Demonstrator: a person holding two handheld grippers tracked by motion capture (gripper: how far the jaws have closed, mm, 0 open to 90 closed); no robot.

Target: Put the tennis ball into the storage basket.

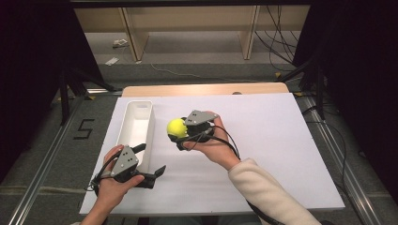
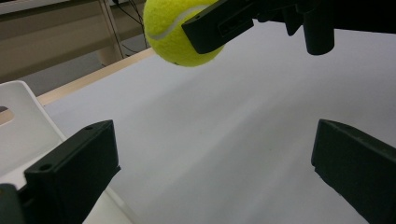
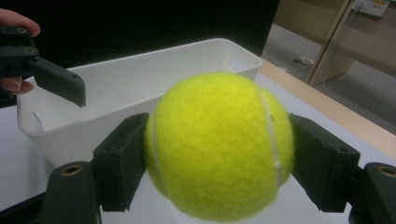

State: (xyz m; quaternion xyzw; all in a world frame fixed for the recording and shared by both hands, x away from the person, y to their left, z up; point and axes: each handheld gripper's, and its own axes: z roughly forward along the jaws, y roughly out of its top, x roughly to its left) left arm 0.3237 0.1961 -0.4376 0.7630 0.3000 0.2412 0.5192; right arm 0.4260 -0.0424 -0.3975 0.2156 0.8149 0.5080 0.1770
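Tennis ball (image 1: 176, 127) was found lifted clear of the white table top (image 1: 263, 140), clamped between the two jaws of the right gripper (image 1: 184, 132), which pressed on opposite sides of it, as the right gripper view confirmed (image 3: 219, 144). It was held just beside the long right wall of the white bin (image 1: 136, 129), which lay along the left edge of the table. No contents could be made out in the bin, though part of its floor was hidden by its walls.

Left gripper (image 1: 157, 172) rested near the front-left corner of the table, just off the near end of the bin, its jaws spread wide with nothing between them; its own view showed bare table between the jaws and the ball higher up, further off.

Assessment: pick-up judged complete; the ball was secured and raised. Outstanding, on the likely reading of the work: carrying the ball over the bin wall, lowering it inside and letting it go. Placement not yet done. The left gripper had no evident part in the hold
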